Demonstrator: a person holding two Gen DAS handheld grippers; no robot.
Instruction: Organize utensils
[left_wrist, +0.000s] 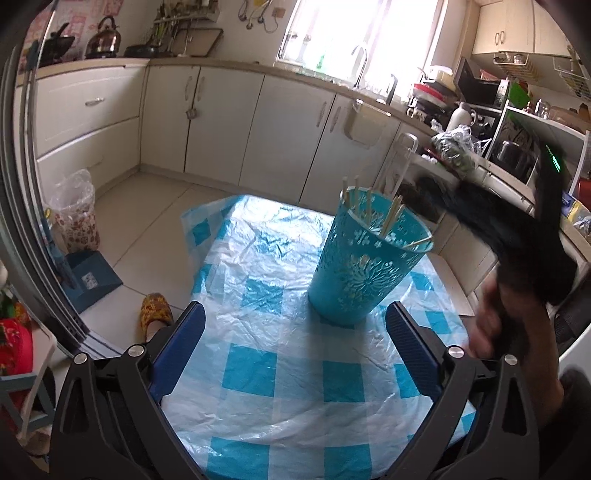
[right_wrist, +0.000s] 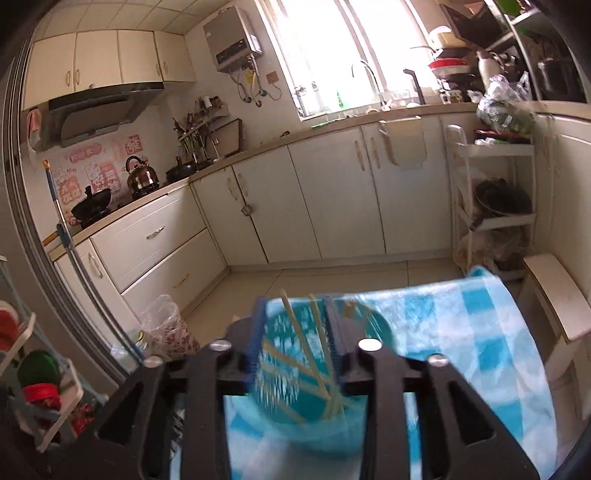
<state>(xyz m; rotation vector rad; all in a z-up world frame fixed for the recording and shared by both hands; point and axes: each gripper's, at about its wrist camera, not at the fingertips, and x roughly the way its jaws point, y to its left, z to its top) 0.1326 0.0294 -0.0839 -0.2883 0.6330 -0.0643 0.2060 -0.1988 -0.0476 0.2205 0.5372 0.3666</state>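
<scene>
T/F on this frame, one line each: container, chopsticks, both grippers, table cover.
1. The turquoise perforated plastic holder stands upright on the table. True.
2. The holder is empty. False: pale wooden chopsticks stand in it.
3. The left gripper is shut on the holder. False: its jaws are wide apart with nothing between them, and the holder stands beyond its fingertips.
4. The right gripper is above the holder's mouth with its blue pads apart. True.
5. The table cover is a plain red cloth. False: it is a blue-and-white checked plastic sheet.
</scene>
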